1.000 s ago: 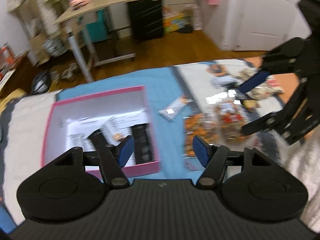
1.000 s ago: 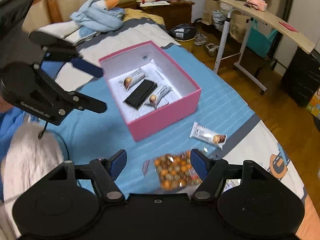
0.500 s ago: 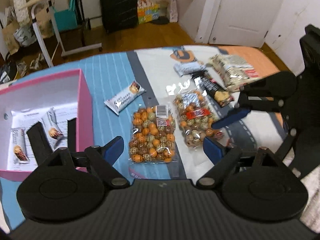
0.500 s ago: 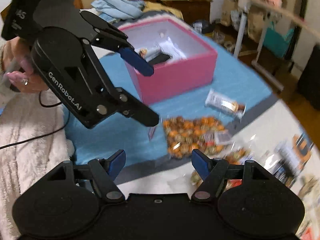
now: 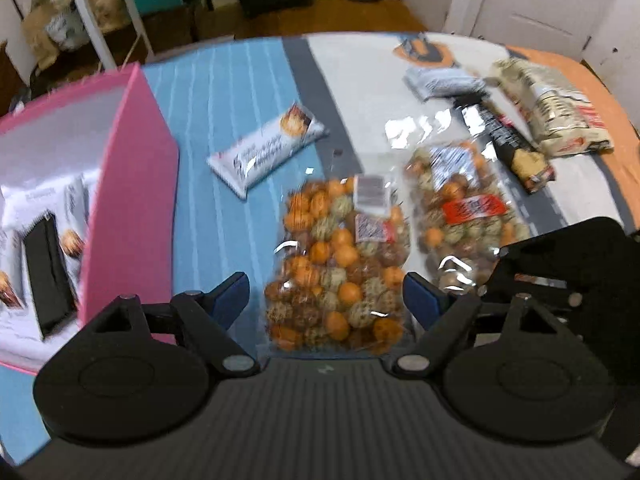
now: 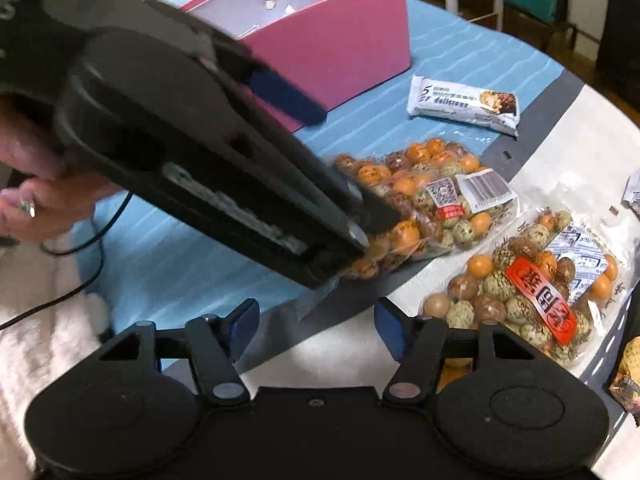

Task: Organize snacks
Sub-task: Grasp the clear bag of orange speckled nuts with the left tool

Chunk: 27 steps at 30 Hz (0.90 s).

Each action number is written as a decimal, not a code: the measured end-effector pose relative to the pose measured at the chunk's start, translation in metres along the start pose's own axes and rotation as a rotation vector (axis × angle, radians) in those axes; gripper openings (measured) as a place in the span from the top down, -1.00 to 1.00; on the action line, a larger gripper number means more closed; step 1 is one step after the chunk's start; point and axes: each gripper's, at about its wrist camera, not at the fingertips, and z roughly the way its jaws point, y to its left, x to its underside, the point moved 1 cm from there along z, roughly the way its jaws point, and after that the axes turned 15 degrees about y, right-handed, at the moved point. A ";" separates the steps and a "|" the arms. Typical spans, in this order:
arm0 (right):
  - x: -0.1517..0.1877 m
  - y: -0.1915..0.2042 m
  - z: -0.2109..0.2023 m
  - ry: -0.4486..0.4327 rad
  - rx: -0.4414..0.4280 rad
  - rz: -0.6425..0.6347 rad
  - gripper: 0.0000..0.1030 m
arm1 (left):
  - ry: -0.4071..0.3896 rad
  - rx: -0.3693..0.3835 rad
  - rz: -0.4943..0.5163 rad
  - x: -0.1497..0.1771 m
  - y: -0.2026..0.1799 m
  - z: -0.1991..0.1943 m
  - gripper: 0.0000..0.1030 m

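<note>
Clear plastic wraps the bag of orange and speckled balls (image 5: 340,268) lying on the blue bedcover (image 5: 240,92) just beside the pink box (image 5: 132,200), and the left gripper (image 5: 326,300) straddles its near end, jaws wide and closing, pads not yet pressing. The right gripper (image 6: 316,320) hangs over the bedcover beside a second ball bag (image 6: 532,280), its jaws part open, closing and empty.
</note>
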 end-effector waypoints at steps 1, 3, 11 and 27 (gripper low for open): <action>-0.001 0.001 0.002 -0.003 0.004 0.011 -0.33 | 0.002 -0.007 -0.006 0.000 0.002 0.005 -0.61; -0.003 0.001 0.005 -0.015 0.022 0.039 -0.33 | -0.011 0.005 -0.016 0.001 0.006 0.009 -0.63; -0.008 0.006 0.014 -0.041 0.073 0.045 -0.37 | 0.026 0.181 -0.118 0.003 0.026 0.021 -0.58; -0.007 0.012 0.013 -0.020 0.175 0.082 -0.48 | 0.068 0.295 -0.200 0.016 0.032 0.019 -0.30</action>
